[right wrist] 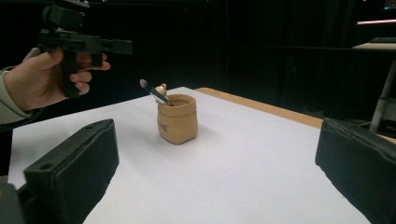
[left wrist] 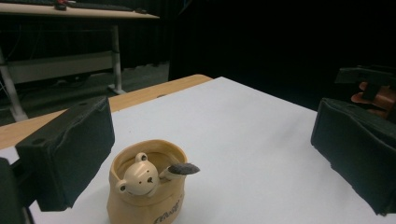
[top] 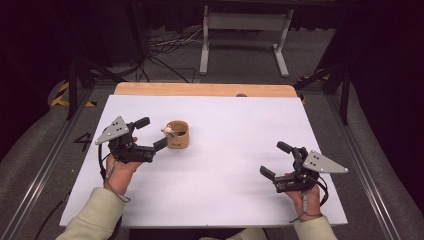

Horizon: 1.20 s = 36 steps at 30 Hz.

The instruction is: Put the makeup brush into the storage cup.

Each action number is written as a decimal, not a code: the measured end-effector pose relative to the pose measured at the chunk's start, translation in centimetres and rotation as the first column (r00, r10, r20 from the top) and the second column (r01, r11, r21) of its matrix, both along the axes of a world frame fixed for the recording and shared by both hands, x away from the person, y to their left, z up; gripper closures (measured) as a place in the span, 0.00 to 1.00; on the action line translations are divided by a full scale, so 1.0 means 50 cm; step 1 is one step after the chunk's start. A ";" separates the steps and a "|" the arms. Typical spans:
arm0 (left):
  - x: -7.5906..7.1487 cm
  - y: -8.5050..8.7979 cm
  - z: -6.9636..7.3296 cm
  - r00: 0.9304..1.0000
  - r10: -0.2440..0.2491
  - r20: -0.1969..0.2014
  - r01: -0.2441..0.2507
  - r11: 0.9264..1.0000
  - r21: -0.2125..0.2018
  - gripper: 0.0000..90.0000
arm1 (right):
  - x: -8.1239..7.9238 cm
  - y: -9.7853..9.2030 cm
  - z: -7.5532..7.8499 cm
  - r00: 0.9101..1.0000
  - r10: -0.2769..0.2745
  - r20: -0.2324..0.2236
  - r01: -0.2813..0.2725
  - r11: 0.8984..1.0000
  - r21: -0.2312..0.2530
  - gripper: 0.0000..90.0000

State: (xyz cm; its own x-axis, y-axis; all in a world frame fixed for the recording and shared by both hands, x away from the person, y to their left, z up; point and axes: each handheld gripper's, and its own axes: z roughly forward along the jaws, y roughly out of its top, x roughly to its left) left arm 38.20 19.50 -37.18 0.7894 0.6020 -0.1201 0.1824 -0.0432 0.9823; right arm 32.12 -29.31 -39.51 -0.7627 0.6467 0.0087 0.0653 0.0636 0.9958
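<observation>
My left gripper [top: 152,134] and right gripper [top: 273,161] both gape empty; the sack-shaped bear cup [left wrist: 147,189] looks light, rigid, probably breakable, so I'd pinch its sides below the spoon [left wrist: 180,170].

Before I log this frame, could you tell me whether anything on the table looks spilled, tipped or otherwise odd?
Nothing stands out. The tan sack-shaped ceramic cup stands upright on the white table, with a small bear-headed stick and a grey-tipped tool leaning inside it. No spill or damage shows.
</observation>
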 end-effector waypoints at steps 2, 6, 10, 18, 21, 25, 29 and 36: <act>-0.007 0.004 0.002 1.000 -0.001 0.008 0.001 1.000 0.002 0.00 | 0.001 -0.007 -0.002 1.000 -0.007 -0.004 0.007 1.000 -0.005 0.00; -0.028 0.014 -0.002 1.000 -0.010 0.009 0.010 1.000 0.015 0.00 | 0.002 -0.013 -0.004 1.000 -0.011 -0.009 0.011 1.000 -0.013 0.00; -0.050 0.030 -0.012 1.000 -0.014 0.004 0.014 1.000 0.017 0.00 | 0.002 -0.018 -0.006 1.000 -0.006 -0.004 0.006 1.000 -0.028 0.00; -0.082 0.056 -0.030 1.000 -0.014 -0.013 0.014 1.000 0.004 0.00 | 0.005 -0.016 -0.015 1.000 -0.020 -0.008 0.019 0.997 -0.079 0.00; -0.094 0.061 -0.041 1.000 -0.017 -0.019 0.017 1.000 0.002 0.00 | 0.005 -0.019 -0.019 1.000 -0.023 -0.009 0.022 0.996 -0.084 0.00; -0.101 0.071 -0.057 1.000 -0.011 -0.030 0.011 1.000 0.000 0.00 | 0.005 -0.022 -0.024 1.000 -0.021 0.012 0.022 0.996 -0.092 0.00; -0.106 0.081 -0.073 0.999 0.003 -0.045 -0.003 1.000 -0.001 0.00 | 0.007 -0.023 -0.032 1.000 -0.017 0.026 0.019 0.995 -0.096 0.00; -0.116 0.088 -0.101 0.999 0.004 -0.050 -0.002 1.000 0.031 0.00 | 0.007 -0.025 -0.042 0.999 -0.010 0.045 0.014 0.995 -0.099 0.00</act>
State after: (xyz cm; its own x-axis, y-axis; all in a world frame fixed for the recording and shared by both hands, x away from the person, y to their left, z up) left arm 32.39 23.90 -42.20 0.7811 0.6085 -0.1402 0.2313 -0.0733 0.9701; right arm 32.47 -30.58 -41.62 -0.7530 0.6519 -0.0895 0.0224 0.1613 0.9867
